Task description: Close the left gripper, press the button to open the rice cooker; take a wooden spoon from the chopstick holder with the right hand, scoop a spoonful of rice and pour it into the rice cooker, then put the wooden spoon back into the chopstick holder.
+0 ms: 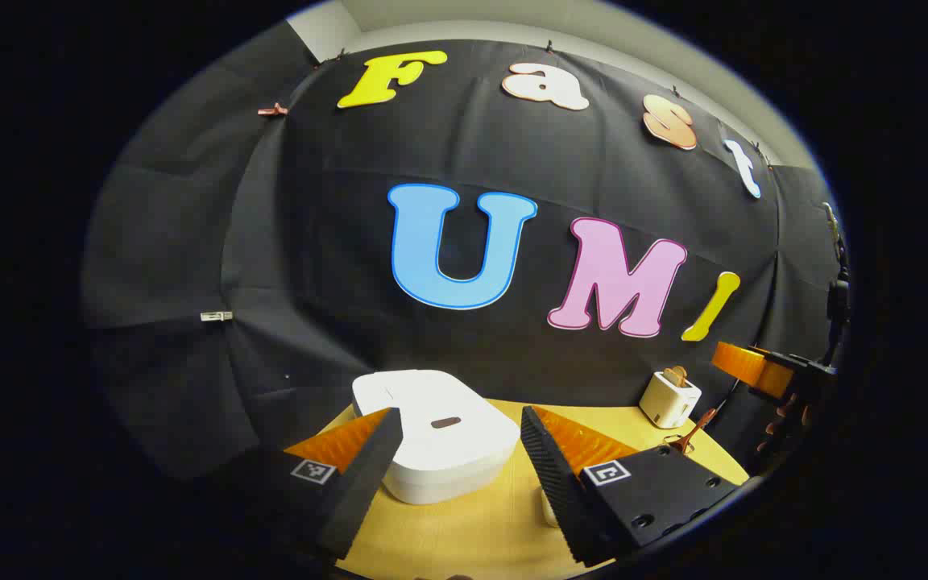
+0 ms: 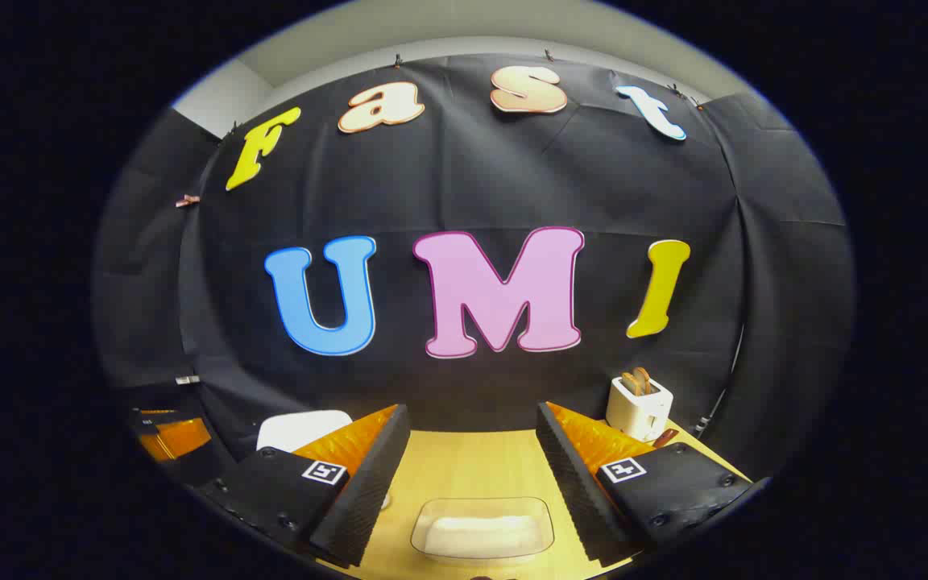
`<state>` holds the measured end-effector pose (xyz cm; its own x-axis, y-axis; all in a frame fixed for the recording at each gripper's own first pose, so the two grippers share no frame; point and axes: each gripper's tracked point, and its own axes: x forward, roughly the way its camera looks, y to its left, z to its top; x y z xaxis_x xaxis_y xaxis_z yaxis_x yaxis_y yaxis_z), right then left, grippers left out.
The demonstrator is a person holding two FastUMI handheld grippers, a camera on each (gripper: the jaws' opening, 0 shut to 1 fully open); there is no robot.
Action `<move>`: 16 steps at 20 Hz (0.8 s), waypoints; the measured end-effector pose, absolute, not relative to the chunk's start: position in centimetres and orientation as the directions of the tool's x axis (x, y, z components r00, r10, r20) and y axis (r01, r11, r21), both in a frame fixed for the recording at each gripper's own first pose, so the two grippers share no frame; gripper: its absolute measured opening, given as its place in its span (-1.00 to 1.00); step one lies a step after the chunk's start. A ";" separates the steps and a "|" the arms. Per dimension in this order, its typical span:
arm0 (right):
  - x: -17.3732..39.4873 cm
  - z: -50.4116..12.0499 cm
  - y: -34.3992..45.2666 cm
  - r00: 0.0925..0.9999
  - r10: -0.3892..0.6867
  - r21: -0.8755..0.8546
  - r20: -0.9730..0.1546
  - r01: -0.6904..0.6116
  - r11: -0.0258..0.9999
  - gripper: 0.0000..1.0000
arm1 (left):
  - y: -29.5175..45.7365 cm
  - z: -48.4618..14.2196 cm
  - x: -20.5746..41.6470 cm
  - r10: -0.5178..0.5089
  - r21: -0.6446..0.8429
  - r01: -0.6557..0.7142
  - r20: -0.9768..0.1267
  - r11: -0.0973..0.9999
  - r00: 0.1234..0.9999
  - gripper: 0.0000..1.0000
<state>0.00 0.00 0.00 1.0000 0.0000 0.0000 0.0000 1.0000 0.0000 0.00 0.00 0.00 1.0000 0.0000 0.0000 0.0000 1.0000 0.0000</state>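
Left gripper view looks along its own two fingers, and the left gripper [image 1: 456, 451] is held with them spread wide, nothing between the pads. Straight beyond the gap sits the white rice cooker [image 1: 440, 435] on the wooden table [image 1: 464, 532], lid down, with a small dark oval button [image 1: 445, 422] on top, roughly level with the fingertips and between them. The left finger [image 1: 367, 475] overlaps the cooker's near left edge in the picture; whether it touches I cannot tell. Past the right finger, farther back by the cloth wall, stands a white chopstick holder [image 1: 669, 400] with a wooden spoon [image 1: 677, 374] poking up out of it. Another wooden utensil [image 1: 693, 431] lies just beside it. At the far right edge the other gripper [image 1: 778, 379] hangs in the air.

In the right gripper view, the right gripper [image 2: 472, 467] is likewise wide apart and empty. Low between its fingers, near the camera, lies a clear shallow dish [image 2: 482, 528] holding white rice [image 2: 480, 533]. The chopstick holder [image 2: 639, 408] stands beyond the right finger with wooden handles sticking out. The rice cooker [image 2: 299, 429] peeks out behind the left finger.
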 end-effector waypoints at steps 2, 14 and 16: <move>-0.3 -0.8 -0.9 1.000 -0.009 -0.004 -0.023 0.009 1.000 0.96 | -0.5 -0.4 0.6 -0.002 0.013 0.003 -0.017 1.000 1.000 0.92; 0.6 -3.1 -6.1 0.991 -0.106 0.050 -0.081 0.110 0.993 0.96 | -4.7 -2.7 4.1 -0.074 0.059 0.080 -0.089 0.995 0.993 0.91; 0.7 -3.2 -6.9 0.989 -0.120 0.057 -0.081 0.125 0.991 0.92 | -5.0 -2.6 4.7 -0.084 0.056 0.090 -0.101 0.994 0.991 0.92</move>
<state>0.69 -6.85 -3.16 0.9894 -0.1203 -0.0813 0.1251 0.9905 0.0567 4.74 -4.99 -2.65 0.9914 -0.0836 -0.1009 0.0896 0.9944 0.0558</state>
